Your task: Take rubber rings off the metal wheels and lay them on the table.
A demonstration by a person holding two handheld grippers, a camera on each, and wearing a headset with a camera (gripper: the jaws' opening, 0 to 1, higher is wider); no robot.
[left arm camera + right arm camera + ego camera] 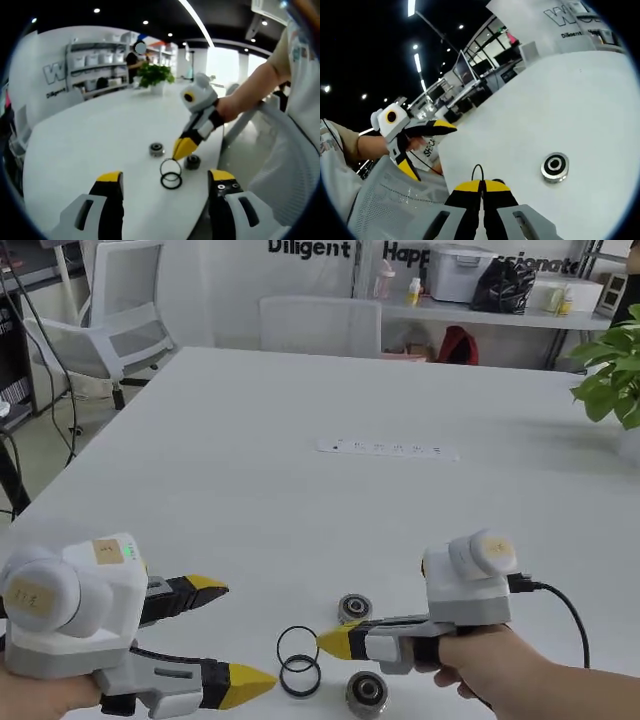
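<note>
The white counter [300, 440] carries everything. The left tool [228, 632] hangs above its near edge with its jaws spread wide and nothing between them, pointing across at the rings, near them but clear of them. The right tool [335, 643] faces it, jaws pressed together. Two metal wheels [354, 607] [367, 692] stand either side of its tip, one beyond and one nearer the person, and both look bare.

The first rubber ring [279, 646] lies straight ahead of the right tool's tip, its rim meeting the yellow point. The second rubber ring [301, 696] lies just beside it toward the person, the two overlapping. A ring has no long axis; both look flat or nearly flat on the counter, so I judge the coming move to be a plain opening of the right tool, the nearer one.

The right gripper view adds a thin black loop rising from the slit between its jaws, which suggests that the rim is pinched; the head view leaves that unclear, yet gives both rings whole
</note>
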